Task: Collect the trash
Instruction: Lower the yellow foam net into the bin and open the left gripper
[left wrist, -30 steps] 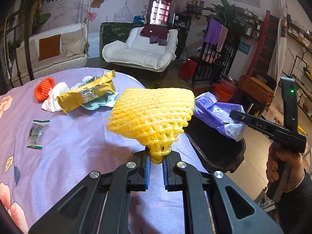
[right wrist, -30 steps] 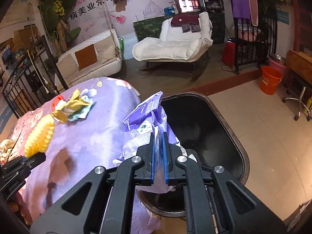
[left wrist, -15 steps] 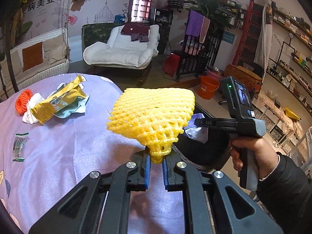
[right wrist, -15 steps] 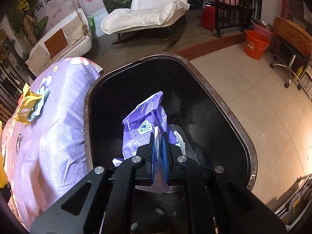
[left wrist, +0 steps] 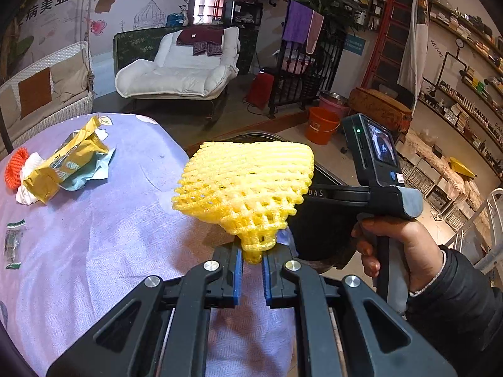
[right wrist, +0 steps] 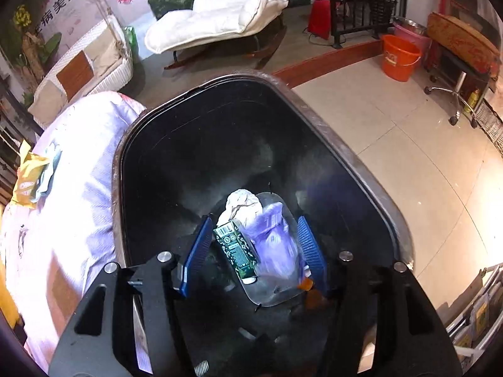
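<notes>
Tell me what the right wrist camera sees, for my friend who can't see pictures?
The right tongs hang open over a black trash bin, having just opened, and a blurred purple wrapper lies below them in the bin beside a green carton and crumpled white paper. A table with a purple cloth stands left of the bin.

Yellow foam net (left wrist: 245, 188), black bin (right wrist: 201, 144)

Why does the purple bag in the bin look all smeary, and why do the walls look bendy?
Right wrist view: the purple bag is motion-blurred, falling between the right gripper's just-opened jaws into the dark bin. Left wrist view: sharp on the yellow foam net; the fisheye lens curves the shelves.
</notes>
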